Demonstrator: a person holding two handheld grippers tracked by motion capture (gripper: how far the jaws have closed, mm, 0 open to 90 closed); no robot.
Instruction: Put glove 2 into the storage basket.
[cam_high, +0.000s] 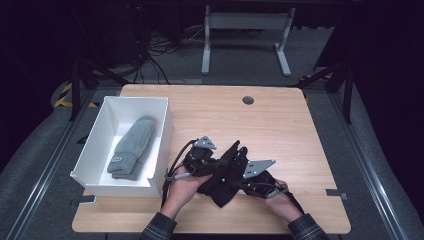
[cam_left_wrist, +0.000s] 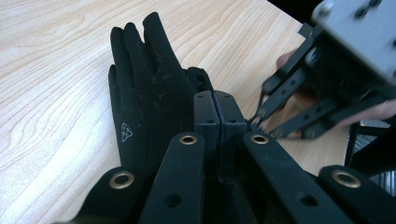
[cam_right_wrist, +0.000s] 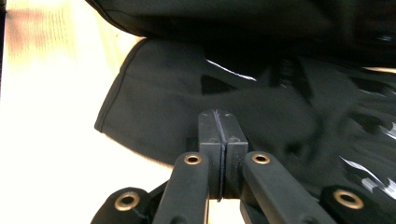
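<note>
A black glove (cam_high: 227, 187) lies on the wooden table (cam_high: 280, 120) near its front edge, fingers pointing away from the person. Both hands hold grippers low over it. My left gripper (cam_high: 216, 167) comes in from the left; in the left gripper view its jaws (cam_left_wrist: 216, 112) are pressed together above the black glove (cam_left_wrist: 149, 88), with no fabric visible between them. My right gripper (cam_high: 239, 176) comes in from the right, its jaws (cam_right_wrist: 222, 126) shut too and pointing at the glove's cuff (cam_right_wrist: 154, 102). The right gripper (cam_left_wrist: 327, 79) also appears in the left gripper view.
A white open box (cam_high: 162, 135) stands at the table's left side with a grey mitten (cam_high: 132, 146) lying inside. A round cable hole (cam_high: 248, 100) sits near the far edge. Bare wood stretches behind and to the right of the gloves.
</note>
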